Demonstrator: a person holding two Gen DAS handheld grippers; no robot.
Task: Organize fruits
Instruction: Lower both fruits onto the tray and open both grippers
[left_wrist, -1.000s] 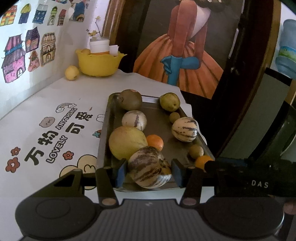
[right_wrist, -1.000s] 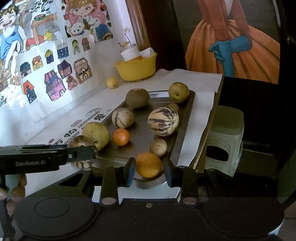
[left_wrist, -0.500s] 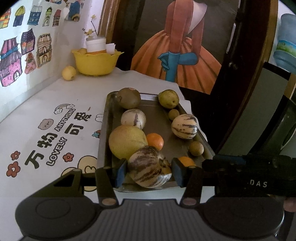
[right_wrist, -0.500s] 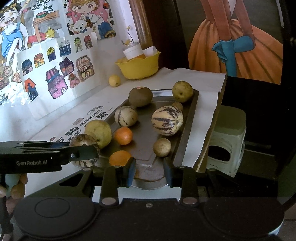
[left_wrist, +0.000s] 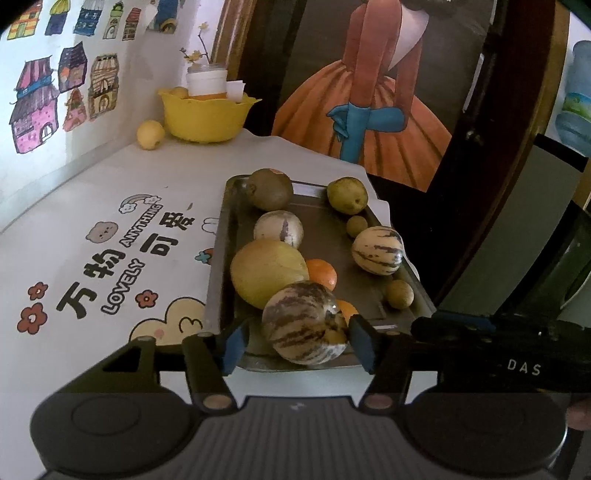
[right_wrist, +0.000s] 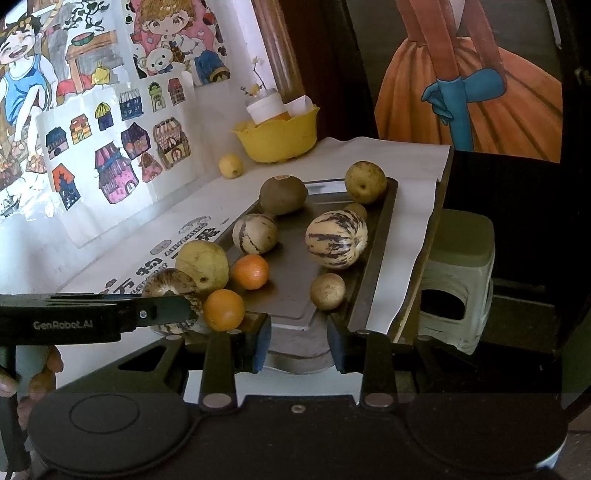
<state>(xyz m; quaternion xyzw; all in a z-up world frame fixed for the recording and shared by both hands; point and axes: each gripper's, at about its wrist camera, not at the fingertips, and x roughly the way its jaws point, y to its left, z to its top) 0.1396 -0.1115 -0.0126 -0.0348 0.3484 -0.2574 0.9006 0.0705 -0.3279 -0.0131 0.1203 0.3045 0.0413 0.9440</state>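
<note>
Opening, left tongs (left_wrist: 297, 345) straddle striped melon (left_wrist: 304, 321) at near end of metal tray (left_wrist: 221, 258); pads clear of rind on both sides, melon resting on tray. Right tongs (right_wrist: 298, 341) narrow, nothing between pads, poised over tray's near rim. Orange (right_wrist: 223, 309) lies on tray, touching melon, just beside right tongs' left pad. Tray sits on surface (left_wrist: 110, 206).

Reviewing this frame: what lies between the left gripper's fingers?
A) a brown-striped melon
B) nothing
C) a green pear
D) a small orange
A: in the left wrist view the brown-striped melon sits on the near end of the tray between the left gripper, whose jaws are opening, with gaps showing at both blue pads.
</note>
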